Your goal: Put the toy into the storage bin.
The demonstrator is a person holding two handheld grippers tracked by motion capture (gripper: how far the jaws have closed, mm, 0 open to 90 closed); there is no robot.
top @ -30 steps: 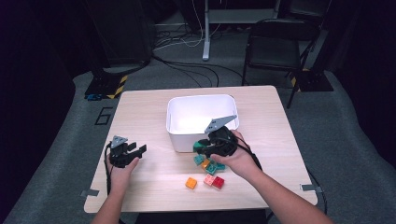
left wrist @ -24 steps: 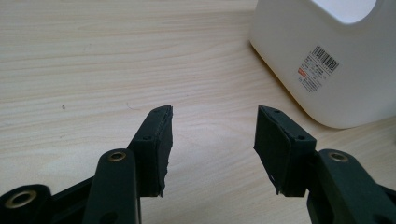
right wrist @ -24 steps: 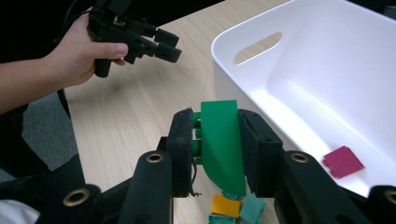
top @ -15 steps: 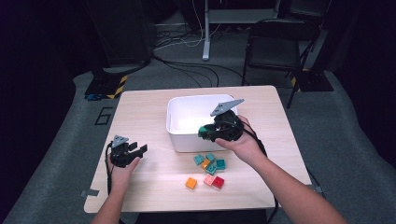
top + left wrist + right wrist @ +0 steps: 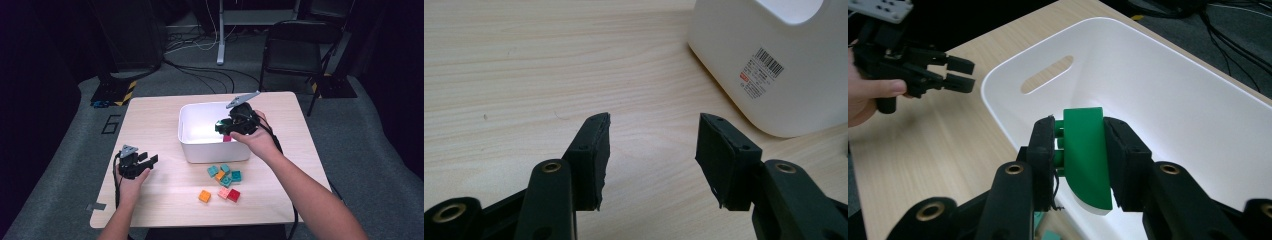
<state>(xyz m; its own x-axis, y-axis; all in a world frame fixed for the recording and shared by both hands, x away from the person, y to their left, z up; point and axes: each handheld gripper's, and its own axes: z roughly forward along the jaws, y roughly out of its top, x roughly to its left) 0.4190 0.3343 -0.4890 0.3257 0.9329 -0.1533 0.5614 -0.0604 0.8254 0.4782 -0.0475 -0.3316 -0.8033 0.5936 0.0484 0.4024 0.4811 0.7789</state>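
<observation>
Table (image 5: 155,115): light wood, with white bin (image 5: 192,148) near centre. Bin interior looks empty apart from a pink/red bit low by the near wall in the high view; can't tell what it is.

Loose blocks (image 5: 223,181) on the table just in front of the bin: teal cluster, one orange, pink and red pair. None touched.

Right gripper (image 5: 225,128) over the bin's right side, above the rim. Jaws clamped on green piece (image 5: 1087,155), a flat block with one rounded edge, held upright, studs facing one pad. Bin floor directly beyond it in the right gripper view.

Left gripper (image 5: 150,161) parked on the table left of the bin, well apart from the blocks. Jaws apart, nothing between them, bare wood ahead, bin wall off to one side.

Step, by judgement: sorting blocks into the bin, at the drop point for green piece. Next: spread right jaws, let it fall clear of the wall, lift out, go for the teal cluster. Watch studs snagging on the pad at release.
</observation>
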